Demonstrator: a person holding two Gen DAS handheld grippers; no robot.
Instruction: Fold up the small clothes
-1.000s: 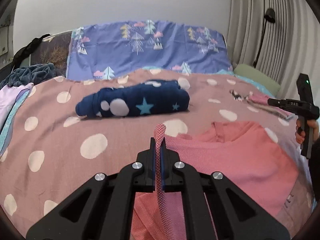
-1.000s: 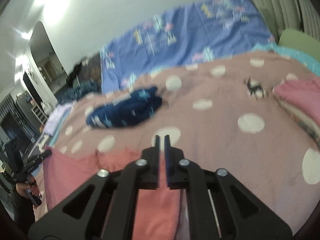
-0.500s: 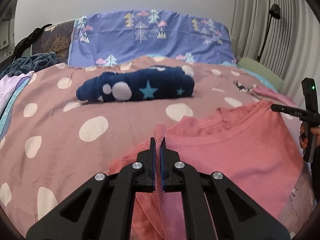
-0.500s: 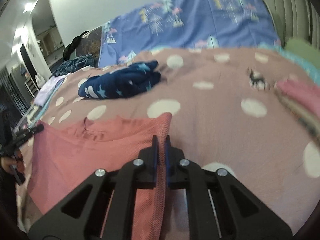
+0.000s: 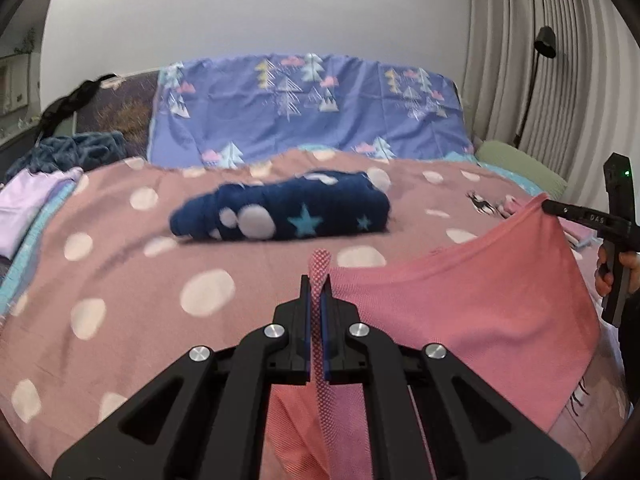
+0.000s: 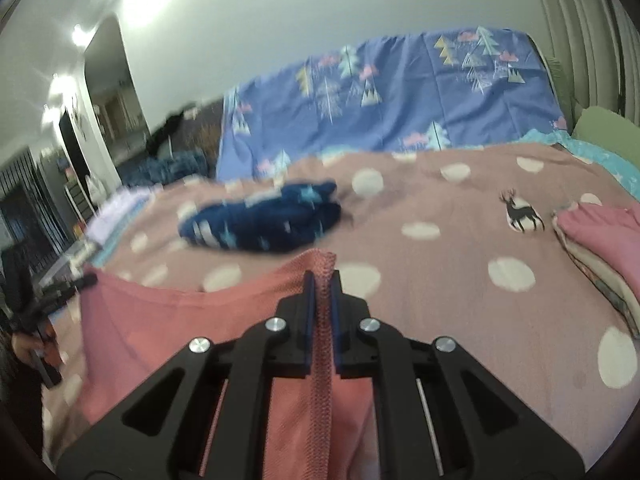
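A pink top [image 5: 460, 304] is held stretched above the spotted bedspread [image 5: 120, 280], one corner clamped in the left gripper [image 5: 317, 284] and another in the right gripper [image 6: 320, 280]; an even fold is judged best served by level, taut edges.

Left black two-finger gripper [image 5: 316, 292]: jaws clamped on a pinch of pink knit fabric [image 5: 460, 312], pointing slightly downward. Right black two-finger gripper [image 6: 320, 288]: jaws just closed onto another corner; a hand [image 5: 624, 270] grips its handle.

2 grippers [image 5: 316, 292] [image 6: 320, 288], 1 pink top [image 5: 460, 300], 1 navy bundle [image 5: 288, 212]
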